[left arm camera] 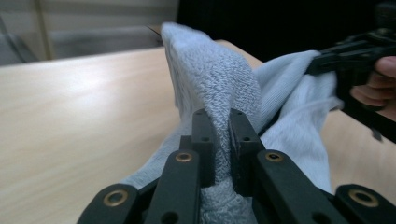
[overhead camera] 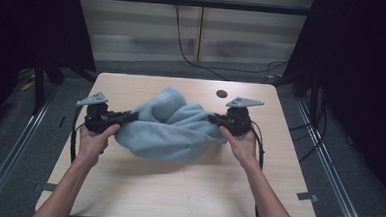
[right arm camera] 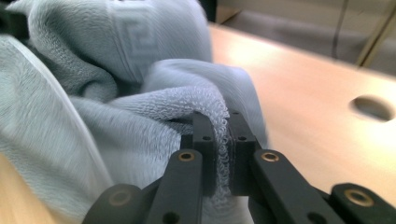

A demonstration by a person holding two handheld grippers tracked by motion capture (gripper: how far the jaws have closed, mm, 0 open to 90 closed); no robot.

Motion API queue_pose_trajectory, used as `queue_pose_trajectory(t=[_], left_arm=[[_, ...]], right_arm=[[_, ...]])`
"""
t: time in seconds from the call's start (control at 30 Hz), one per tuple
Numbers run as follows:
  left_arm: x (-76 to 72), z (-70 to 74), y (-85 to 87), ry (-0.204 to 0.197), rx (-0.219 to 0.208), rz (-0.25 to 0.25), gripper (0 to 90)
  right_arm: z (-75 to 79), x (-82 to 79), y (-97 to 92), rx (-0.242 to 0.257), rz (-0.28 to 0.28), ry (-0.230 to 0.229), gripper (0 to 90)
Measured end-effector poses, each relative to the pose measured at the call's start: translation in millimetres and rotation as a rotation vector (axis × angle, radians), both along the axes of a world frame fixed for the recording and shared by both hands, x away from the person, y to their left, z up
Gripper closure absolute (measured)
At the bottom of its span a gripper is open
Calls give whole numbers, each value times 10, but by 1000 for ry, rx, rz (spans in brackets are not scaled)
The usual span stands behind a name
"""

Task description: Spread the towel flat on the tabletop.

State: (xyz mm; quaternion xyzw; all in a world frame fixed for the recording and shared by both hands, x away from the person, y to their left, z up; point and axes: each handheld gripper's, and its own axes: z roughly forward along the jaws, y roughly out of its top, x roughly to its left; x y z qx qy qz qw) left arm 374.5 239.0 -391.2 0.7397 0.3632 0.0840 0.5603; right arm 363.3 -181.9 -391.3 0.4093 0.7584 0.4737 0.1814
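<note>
Bunching in soft folds, the pale blue towel (overhead camera: 167,127) sags over the table (overhead camera: 187,188), left gripper (overhead camera: 130,117) and right gripper (overhead camera: 215,119) each clenched on an edge.

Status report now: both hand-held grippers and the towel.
Left hand-held gripper shut on towel. Right hand-held gripper shut on its other side. Towel bunched between them over table. Nothing in the way.

towel (right arm camera: 93,93) blurred at left of right gripper view, forearms cut off by high view's bottom edge
</note>
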Motion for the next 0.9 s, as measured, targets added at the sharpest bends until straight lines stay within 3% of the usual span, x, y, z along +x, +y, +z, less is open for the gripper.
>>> queue_pose_trajectory(t=[0.1, 0.17, 0.3, 0.4, 0.5, 0.57, 0.63, 0.7, 0.9], left_arm=[[13, 96, 110, -14, -14, 63, 837], [35, 161, 162, -20, -23, 76, 837], [79, 351, 109, -54, -8, 105, 837], [131, 518, 76, -98, -20, 132, 837], [99, 650, 49, -146, -36, 137, 836], [32, 649, 20, -163, -5, 113, 835], [-57, 547, -5, -146, 11, 92, 833], [-152, 358, -30, -115, 23, 60, 831], [-407, -265, -48, 1, 93, -12, 815]], right_arm=[[220, 26, -118, 2, -46, -43, 851], [351, 55, -205, 15, -63, -62, 851], [599, 125, -214, -12, -90, -104, 851], [778, 206, -228, 4, -111, -138, 851], [928, 232, -252, 30, -121, -186, 851], [961, 198, -276, 49, -115, -200, 851], [898, 132, -278, 39, -105, -192, 851], [732, 55, -285, 14, -92, -169, 850], [17, -210, -314, -34, -37, -43, 849]])
